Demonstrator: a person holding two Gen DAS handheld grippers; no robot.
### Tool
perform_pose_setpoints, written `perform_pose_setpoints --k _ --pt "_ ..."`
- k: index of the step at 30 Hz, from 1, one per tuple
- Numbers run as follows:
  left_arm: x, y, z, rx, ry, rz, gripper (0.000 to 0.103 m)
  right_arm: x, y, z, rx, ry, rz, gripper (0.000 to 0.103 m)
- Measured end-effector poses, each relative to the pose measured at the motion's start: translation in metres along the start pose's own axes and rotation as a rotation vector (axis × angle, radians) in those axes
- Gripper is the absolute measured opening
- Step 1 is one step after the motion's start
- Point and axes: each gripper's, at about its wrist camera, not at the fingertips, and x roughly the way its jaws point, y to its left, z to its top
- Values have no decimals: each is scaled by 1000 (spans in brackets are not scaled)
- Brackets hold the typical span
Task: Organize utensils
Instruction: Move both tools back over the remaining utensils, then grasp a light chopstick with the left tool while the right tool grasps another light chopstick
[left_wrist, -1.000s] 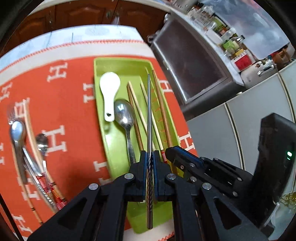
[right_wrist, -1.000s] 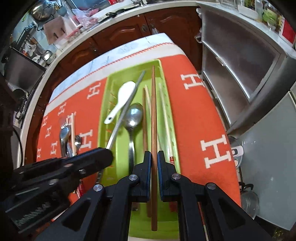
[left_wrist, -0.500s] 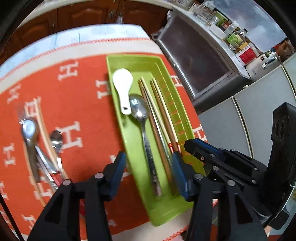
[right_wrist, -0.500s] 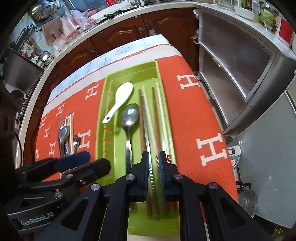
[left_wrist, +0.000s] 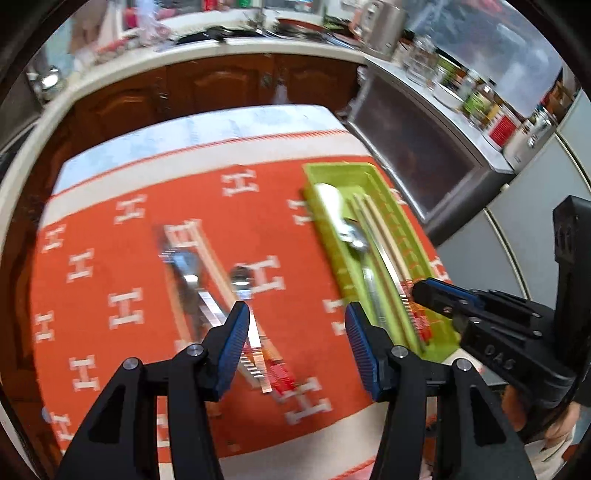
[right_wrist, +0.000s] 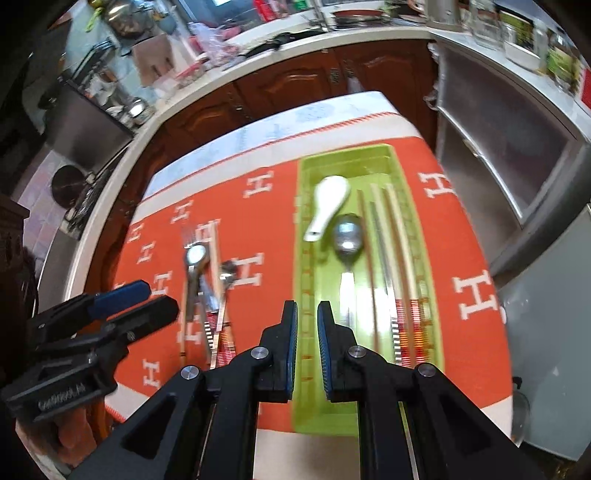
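A green tray (right_wrist: 306, 184) on the orange cloth holds a white spoon (right_wrist: 327, 206), a metal spoon (right_wrist: 347, 236) and several chopsticks (right_wrist: 391, 258). The tray also shows in the left wrist view (left_wrist: 325, 221). Loose utensils (left_wrist: 207, 295), spoons and chopsticks, lie on the cloth left of the tray; they also show in the right wrist view (right_wrist: 207, 280). My left gripper (left_wrist: 295, 343) is open and empty above the cloth between the loose pile and the tray. My right gripper (right_wrist: 306, 343) is nearly closed and empty above the tray's left edge.
The orange cloth with white H letters (left_wrist: 110, 277) covers the table. A steel cabinet (right_wrist: 517, 155) stands right of the table. Wooden cupboards and a cluttered counter (right_wrist: 295, 74) lie beyond the far edge.
Both grippers let go of their chopsticks, which now lie in the tray. The left gripper opened wide and swung left toward the loose pile. The right gripper pulled back and left.
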Motion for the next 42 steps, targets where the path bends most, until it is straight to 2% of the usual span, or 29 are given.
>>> perform_pose_setpoints --k 8,11,14,17,22,29,32,33,34,35,36,42 --pt "-24 59 -13 -95 -63 93 53 10 54 3 -79 22 62 11" --pt "-18 75 -21 -120 -72 139 58 22 66 3 -94 42 73 11" --pt "1 89 -30 -141 -41 184 60 40 72 0 -91 74 70 11" --pt "30 98 -42 -157 20 193 60 60 74 -4 -91 111 63 11" --pt "69 99 -58 -142 99 245 59 87 70 -6 -86 147 51 11" --pt "96 86 -67 -87 145 294 59 115 67 -9 -81 187 48 12" --pt "94 87 -68 -102 129 288 59 126 69 -11 -88 205 50 12" --pt "94 89 -68 -114 125 272 50 129 70 -12 -89 208 51 12" --pt "91 88 -69 -126 117 248 37 133 70 -12 -89 215 56 12" --pt "91 88 -68 -123 111 258 27 135 70 -13 -88 220 64 12" --pt "91 88 -68 -115 106 270 6 138 71 -13 -86 222 72 12" --pt "88 101 -71 -172 87 246 4 160 72 -5 -50 238 120 12"
